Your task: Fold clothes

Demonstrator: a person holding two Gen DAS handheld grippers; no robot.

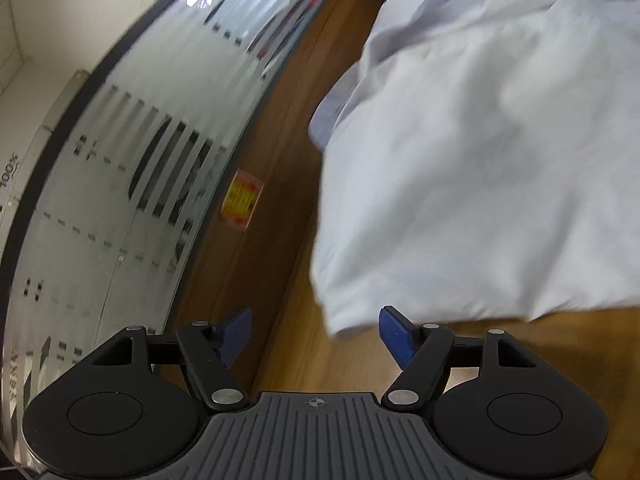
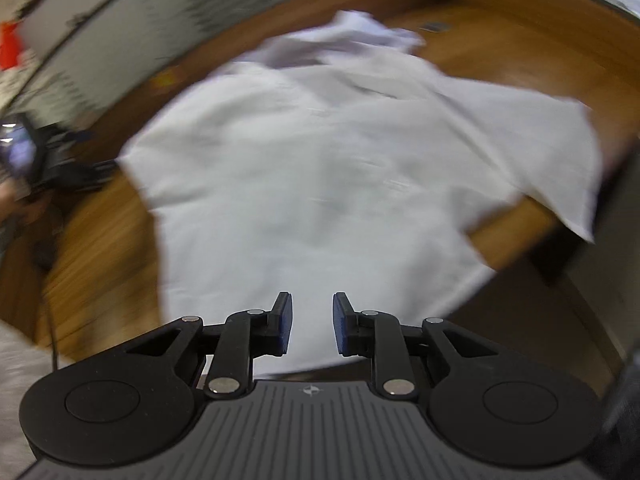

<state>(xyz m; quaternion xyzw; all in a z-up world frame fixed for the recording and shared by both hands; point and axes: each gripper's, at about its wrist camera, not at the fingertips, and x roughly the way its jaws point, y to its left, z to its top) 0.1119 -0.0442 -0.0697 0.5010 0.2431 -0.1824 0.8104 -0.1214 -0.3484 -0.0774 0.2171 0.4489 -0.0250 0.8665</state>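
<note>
Wood table (image 1: pixel 280 360) runs beside a striped glass wall (image 1: pixel 132 184). Left view: left gripper (image 1: pixel 316 334), fingers spread and empty, hovers at the corner of the white shirt (image 1: pixel 480 168), likely placed to grip it.

Right view: blurred. Right gripper (image 2: pixel 312 322), parted and empty, hangs over the shirt (image 2: pixel 320 168); one sleeve (image 2: pixel 576 184) overhangs the table edge.

Evenly bright indoor light, soft shadows only. Heavy motion blur across the right wrist view, milder in the left. Strong fisheye bending at edges.

Shirt (image 2: pixel 320 168) on table (image 2: pixel 100 248)
</note>
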